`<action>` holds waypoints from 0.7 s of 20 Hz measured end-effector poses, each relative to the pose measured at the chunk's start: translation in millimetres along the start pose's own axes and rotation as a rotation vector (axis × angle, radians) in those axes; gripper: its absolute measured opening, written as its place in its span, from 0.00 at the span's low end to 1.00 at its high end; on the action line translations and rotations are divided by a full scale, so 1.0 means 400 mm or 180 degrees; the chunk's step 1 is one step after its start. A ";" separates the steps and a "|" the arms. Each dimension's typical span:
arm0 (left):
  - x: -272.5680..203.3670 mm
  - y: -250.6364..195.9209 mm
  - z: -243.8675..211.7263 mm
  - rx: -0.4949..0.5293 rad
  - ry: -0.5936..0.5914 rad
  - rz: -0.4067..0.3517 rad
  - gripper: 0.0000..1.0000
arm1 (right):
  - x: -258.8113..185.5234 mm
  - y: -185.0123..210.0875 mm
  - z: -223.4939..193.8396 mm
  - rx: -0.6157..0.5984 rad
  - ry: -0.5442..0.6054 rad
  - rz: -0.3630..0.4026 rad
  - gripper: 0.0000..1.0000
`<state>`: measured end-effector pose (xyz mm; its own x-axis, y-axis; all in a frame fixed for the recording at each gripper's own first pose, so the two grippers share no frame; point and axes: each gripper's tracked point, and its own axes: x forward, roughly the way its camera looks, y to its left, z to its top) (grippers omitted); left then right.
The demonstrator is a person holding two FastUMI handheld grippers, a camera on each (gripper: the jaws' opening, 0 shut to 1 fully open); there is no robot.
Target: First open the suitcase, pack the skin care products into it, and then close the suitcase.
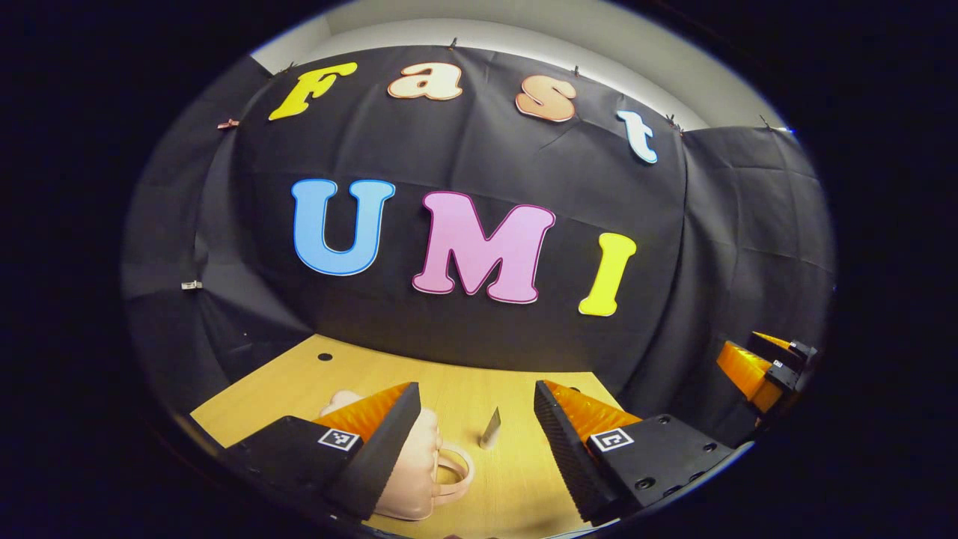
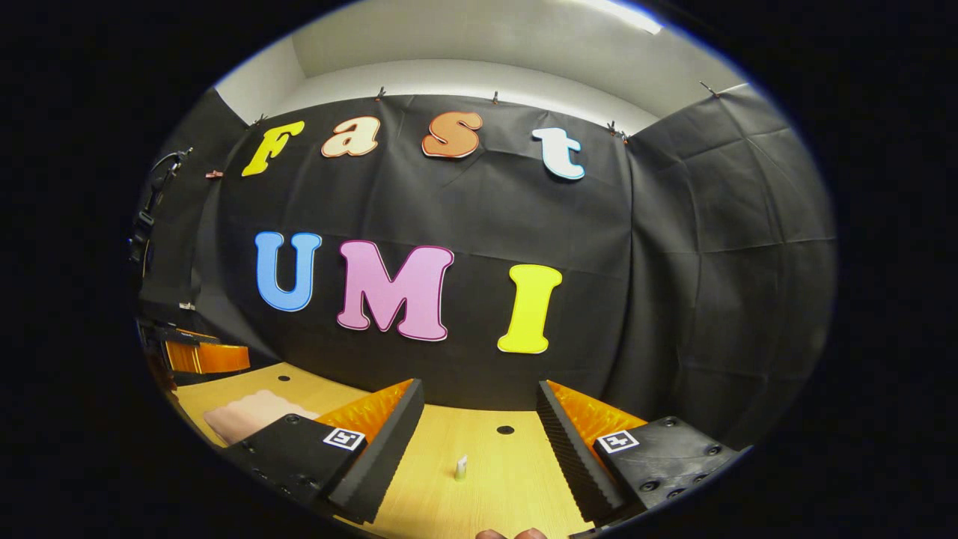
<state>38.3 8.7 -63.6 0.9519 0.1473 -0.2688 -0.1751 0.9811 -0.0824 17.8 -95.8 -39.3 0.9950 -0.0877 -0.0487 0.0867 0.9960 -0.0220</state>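
Note:
A small pink suitcase (image 1: 419,471) with a loop handle lies on the wooden table (image 1: 516,479), partly behind one finger of my left gripper (image 1: 475,389). That gripper is open and holds nothing. A slim silvery skin care tube (image 1: 490,428) stands upright on the table ahead, between the fingers' lines but beyond them. In the right gripper view, my right gripper (image 2: 480,385) is open and hovers above the table with a small pale bottle (image 2: 461,468) standing ahead of it. The suitcase (image 2: 251,412) lies far to its left, its lid seemingly down.
Each view catches the other gripper at its edge, the right gripper (image 1: 763,367) at the far right and the left gripper (image 2: 202,358) at the far left. The table (image 2: 494,494) has a cable hole (image 2: 505,430) near the black cloth wall. A fingertip (image 2: 509,534) shows at the bottom edge.

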 end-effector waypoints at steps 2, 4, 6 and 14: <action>0.001 -0.019 0.002 0.0105 -0.0025 -0.0059 0.96 | 0.003 -0.004 -0.006 0.0021 0.0019 -0.0015 0.96; -0.001 -0.035 0.001 0.0173 -0.0047 -0.0118 0.96 | 0.005 -0.006 -0.005 0.0055 0.0025 -0.0022 0.94; 0.004 -0.044 -0.004 0.0204 -0.0028 -0.0153 0.96 | 0.003 -0.005 0.000 0.0049 0.0000 -0.0018 0.94; 0.020 -0.090 -0.022 0.0312 0.0088 -0.0293 0.96 | -0.010 -0.029 -0.013 0.0019 0.0005 -0.0040 0.94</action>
<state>50.0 -26.6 -71.4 0.9552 0.0538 -0.2909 -0.0606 0.9981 -0.0142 12.5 -107.2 -43.9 0.9937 -0.1001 -0.0501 0.0994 0.9949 -0.0166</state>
